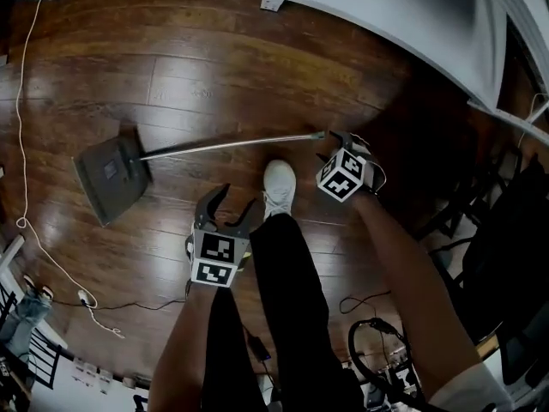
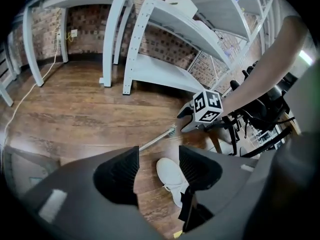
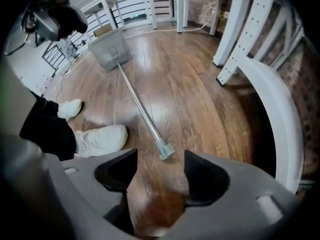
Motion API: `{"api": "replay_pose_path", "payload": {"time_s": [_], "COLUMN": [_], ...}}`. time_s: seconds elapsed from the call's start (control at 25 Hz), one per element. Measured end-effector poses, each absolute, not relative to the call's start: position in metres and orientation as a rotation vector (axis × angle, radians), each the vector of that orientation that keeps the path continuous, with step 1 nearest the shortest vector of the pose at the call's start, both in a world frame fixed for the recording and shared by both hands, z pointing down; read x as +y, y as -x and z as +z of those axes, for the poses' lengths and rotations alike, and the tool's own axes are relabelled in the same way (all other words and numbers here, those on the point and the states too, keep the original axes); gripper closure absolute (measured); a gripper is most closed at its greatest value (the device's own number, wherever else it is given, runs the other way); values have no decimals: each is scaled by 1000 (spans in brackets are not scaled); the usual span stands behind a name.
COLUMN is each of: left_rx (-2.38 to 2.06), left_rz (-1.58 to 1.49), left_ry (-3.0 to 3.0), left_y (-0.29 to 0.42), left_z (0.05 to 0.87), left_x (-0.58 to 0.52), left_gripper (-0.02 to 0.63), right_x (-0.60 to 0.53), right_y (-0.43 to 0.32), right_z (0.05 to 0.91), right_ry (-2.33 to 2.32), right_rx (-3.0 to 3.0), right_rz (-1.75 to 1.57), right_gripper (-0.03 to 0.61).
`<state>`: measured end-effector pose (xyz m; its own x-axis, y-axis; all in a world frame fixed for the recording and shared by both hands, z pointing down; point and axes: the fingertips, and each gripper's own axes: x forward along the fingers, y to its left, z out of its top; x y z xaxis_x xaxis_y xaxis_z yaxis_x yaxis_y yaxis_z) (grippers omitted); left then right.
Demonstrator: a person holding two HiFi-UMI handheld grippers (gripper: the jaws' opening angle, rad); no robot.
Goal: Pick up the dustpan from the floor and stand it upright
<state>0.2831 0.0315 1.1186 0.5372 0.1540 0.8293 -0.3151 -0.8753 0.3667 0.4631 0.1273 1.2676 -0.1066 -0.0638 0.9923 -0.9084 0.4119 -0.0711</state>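
The grey dustpan (image 1: 111, 174) lies flat on the wood floor at the left, and its long metal handle (image 1: 232, 146) runs right across the boards. My right gripper (image 1: 334, 142) hangs just over the handle's free end. In the right gripper view it is open, with the handle's tip (image 3: 166, 151) on the floor just ahead of the gap between the jaws, untouched; the pan (image 3: 110, 49) lies far off. My left gripper (image 1: 240, 197) is open and empty, above the floor near a white shoe (image 1: 279, 187), well short of the handle.
The person's dark trouser legs and shoes stand between the two grippers. White metal shelving (image 1: 412, 15) fills the far right, its posts (image 3: 235, 34) close to the handle's end. A white cable (image 1: 21, 144) runs along the left. Black chairs (image 1: 506, 230) crowd the right.
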Motion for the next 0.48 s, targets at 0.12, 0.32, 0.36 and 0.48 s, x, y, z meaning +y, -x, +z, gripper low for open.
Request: {"api": "replay_pose_path", "payload": {"time_s": [0.12,0.32,0.36,0.48], "left_rx": [-163,-179,-191,-190], "left_rz": [1297,1296,1284,1269], "left_ry": [-2266,-2223,-2213,-2189], "left_y": [-282,-277,-278,-276], "left_z": [1138,1148,1147,1141], "left_x": [36,45,46,56], "left_gripper": [346,345,345,347], "right_x": [127,142,141,146], "right_y": [-469,-469,-470,-464], "right_z": [1292,1317,1317,1307], "right_ry": [-740,-562,-567,-562], "right_rx": [-1532,-1505,-1508,-1526], "right_rz": [763,702,717,752], "right_gripper": [308,414,466,491]}}
